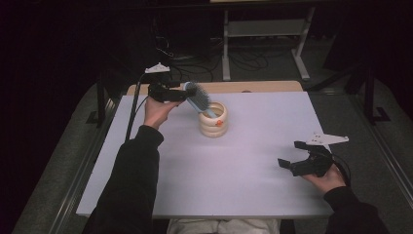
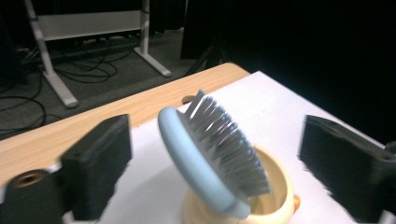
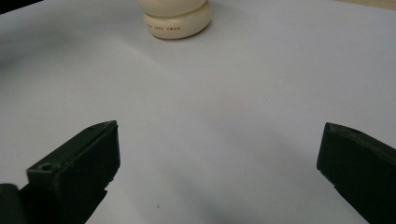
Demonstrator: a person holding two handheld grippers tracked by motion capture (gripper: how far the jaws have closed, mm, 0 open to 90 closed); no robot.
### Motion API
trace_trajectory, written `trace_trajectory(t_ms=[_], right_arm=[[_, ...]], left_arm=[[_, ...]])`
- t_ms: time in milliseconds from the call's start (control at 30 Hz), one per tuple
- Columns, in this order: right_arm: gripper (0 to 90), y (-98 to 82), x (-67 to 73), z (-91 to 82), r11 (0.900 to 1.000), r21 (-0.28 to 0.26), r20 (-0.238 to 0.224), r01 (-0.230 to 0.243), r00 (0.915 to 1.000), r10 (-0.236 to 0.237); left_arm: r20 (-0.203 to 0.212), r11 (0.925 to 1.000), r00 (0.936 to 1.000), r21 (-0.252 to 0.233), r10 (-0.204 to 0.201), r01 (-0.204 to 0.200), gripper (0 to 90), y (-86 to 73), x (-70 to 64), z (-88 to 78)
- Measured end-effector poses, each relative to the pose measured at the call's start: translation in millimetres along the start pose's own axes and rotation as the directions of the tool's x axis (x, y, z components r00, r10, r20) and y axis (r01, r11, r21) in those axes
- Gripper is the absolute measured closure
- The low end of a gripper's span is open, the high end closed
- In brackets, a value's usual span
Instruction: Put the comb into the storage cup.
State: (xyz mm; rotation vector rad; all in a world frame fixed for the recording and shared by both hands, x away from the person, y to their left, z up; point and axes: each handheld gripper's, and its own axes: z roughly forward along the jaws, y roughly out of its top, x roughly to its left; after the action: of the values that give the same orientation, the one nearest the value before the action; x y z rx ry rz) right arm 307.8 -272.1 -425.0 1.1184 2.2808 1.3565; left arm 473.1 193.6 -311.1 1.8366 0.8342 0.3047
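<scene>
A: Our left hand-held gripper [image 2: 210, 158] gapes wide; the hairbrush [image 2: 210, 154] stands handle-down in the cream holder [image 1: 213, 119], free of both pads

B: Release looks finished; next we back off without tipping it

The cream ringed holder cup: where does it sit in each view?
High view: cream ringed holder cup, centre-left on the table, far side.
Left gripper view: bottom centre, behind the blue hairbrush.
Right gripper view: top centre.
Shared landmark: white table sheet.
</scene>
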Motion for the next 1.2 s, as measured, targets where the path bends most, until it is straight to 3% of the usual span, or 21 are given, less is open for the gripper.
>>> trace_trajectory(t_ms=[167,533,767,1200], right_arm=[[0.0,0.0,0.1,1.7,1.000,0.012,0.003,0.008,1.0000,-0.008],[0.0,-0.2,0.8,2.2,1.000,0.020,0.009,0.016,0.9998,-0.016],[0.0,-0.2,0.9,1.9,1.000,0.019,0.008,0.014,0.9999,-0.014],[0.0,-0.3,0.9,2.5,1.000,0.022,0.008,0.010,0.9999,-0.010]], left_arm=[[0.005,0.9960,0.9962,0.020,0.087,-0.087,0.0,-2.9,-4.3,-8.5],[0.036,0.9859,0.9864,0.043,0.160,-0.162,0.0,-3.3,-13.6,-18.9],[0.065,0.9815,0.9807,0.041,0.184,-0.187,0.0,-6.2,-20.1,-22.8],[0.067,0.9859,0.9842,0.022,0.164,-0.166,0.0,-29.3,-12.9,-45.1]])
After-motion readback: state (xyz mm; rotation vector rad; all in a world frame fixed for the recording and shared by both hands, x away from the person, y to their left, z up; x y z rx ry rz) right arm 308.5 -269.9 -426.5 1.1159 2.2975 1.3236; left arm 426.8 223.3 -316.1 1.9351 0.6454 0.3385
